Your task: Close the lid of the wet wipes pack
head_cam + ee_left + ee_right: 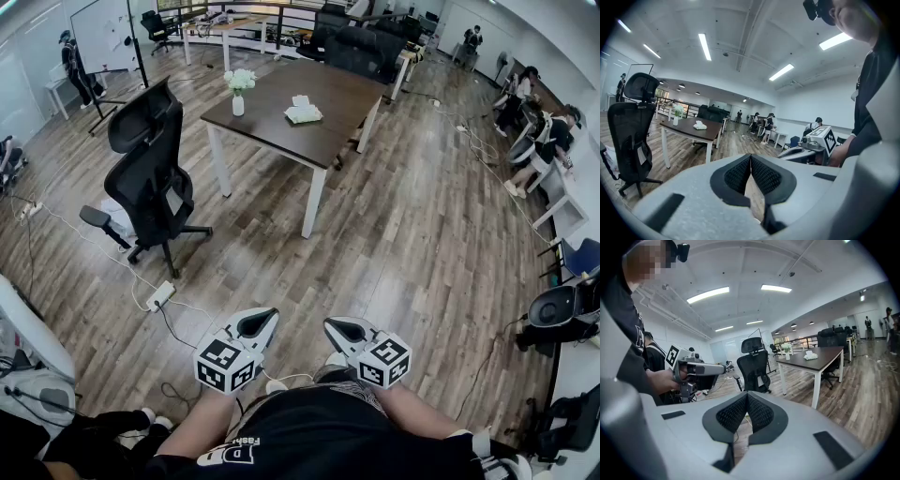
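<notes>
Wipes pack (pixel 303 114) pale on dark table (pixel 272 111), left tongs (pixel 266 320), right tongs (pixel 335 326) closed, empty.

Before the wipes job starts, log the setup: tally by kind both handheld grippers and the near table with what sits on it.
Grey two-jaw grippers: 2 (left gripper, right gripper)
Dark brown wooden table, white legs: 1
White vase of white flowers: 1
White wet wipes pack: 1
Total: 5

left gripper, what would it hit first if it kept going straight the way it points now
Probably the wooden floor. The left gripper, shut and empty, points slightly down across open floor, passing right of the dark table. Depth is hard to judge.
</notes>
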`<state>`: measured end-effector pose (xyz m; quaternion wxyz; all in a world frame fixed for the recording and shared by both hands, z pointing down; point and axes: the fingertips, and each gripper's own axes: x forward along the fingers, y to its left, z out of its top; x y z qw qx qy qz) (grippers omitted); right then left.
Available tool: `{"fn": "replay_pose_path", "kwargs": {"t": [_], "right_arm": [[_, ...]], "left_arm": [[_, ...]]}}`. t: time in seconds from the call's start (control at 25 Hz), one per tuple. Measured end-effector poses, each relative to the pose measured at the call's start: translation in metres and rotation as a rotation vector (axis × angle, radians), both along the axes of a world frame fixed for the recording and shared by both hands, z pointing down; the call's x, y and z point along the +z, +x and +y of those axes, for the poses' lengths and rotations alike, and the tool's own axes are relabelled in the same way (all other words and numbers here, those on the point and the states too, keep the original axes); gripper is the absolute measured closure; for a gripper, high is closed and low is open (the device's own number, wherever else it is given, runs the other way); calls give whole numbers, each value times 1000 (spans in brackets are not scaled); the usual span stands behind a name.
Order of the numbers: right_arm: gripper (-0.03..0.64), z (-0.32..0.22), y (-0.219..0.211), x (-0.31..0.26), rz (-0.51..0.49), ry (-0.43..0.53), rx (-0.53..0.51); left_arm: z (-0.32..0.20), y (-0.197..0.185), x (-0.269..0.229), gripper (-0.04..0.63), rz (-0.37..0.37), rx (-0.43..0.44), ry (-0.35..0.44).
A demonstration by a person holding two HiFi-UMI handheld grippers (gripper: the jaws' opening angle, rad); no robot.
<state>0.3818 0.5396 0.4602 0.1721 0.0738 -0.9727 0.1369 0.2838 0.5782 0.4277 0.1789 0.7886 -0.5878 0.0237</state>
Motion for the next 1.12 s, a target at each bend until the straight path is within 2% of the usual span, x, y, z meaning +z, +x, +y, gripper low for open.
{"fn": "replay_pose_path", "kwargs": {"t": [0.56,0.8,1.0,1.12], "right_arm": [[612,-19,-16,-7,-46,-27,-36],[611,-71,-42,1,-53,-34,-18],[611,-132,-75,0,-74,-44,-20],[611,-169,-94,-2,-82,-49,-38]], "left_arm": [[-25,-5,12,577,25,-7,-32],[-57,-31,24,577,29,-43,-67],[-109,-70,23,577,110,-110,-71],[-147,-89,20,577,83,-118,-72]]}}
